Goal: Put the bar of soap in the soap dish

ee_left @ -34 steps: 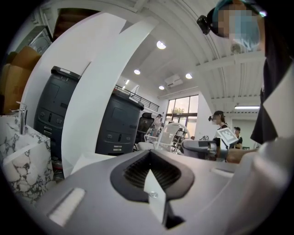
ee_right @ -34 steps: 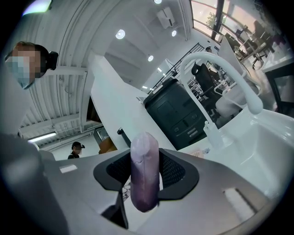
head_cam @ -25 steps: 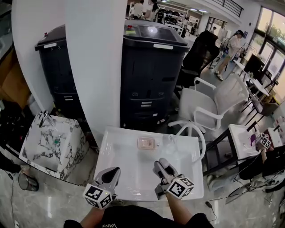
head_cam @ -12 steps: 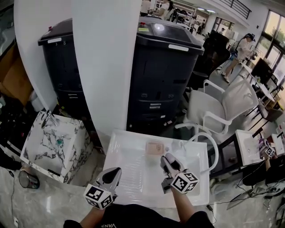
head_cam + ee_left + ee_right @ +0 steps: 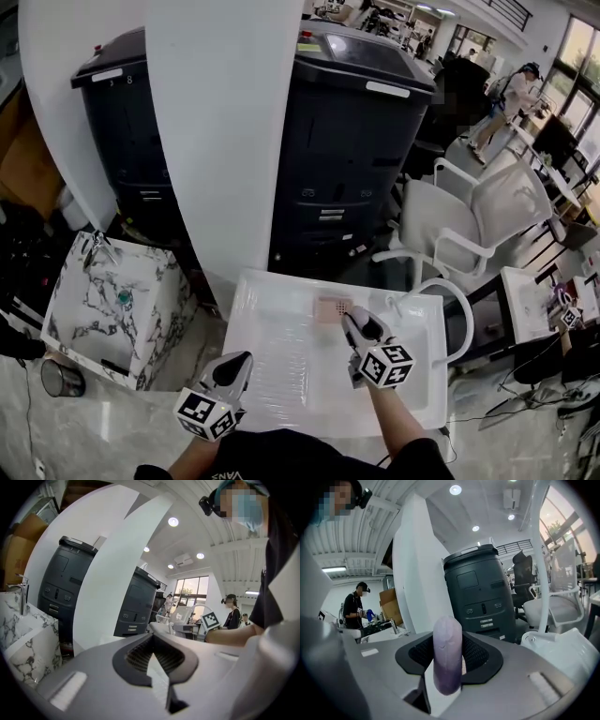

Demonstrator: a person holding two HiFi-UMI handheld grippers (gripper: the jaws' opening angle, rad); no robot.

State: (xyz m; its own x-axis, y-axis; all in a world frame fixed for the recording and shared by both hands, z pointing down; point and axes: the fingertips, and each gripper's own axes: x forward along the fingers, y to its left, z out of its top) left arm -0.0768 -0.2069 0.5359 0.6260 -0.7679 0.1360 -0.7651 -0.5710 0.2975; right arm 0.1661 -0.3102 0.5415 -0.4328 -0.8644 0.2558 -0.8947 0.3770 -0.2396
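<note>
A small pinkish soap dish sits toward the far side of the white table. My right gripper hovers just right of and nearer than the dish, almost touching its corner. It is shut on a pale purple bar of soap, which stands upright between the jaws. My left gripper hangs over the table's near left corner, well away from the dish. Its jaws meet at the tips with nothing between them.
Two dark bins and a white pillar stand close behind the table. A marble sink block is at the left, and a white chair at the right. A white tube loop curves over the table's right edge.
My right gripper has carried the soap away from me, up to the dish's near right corner. The left gripper has shifted only a little.
</note>
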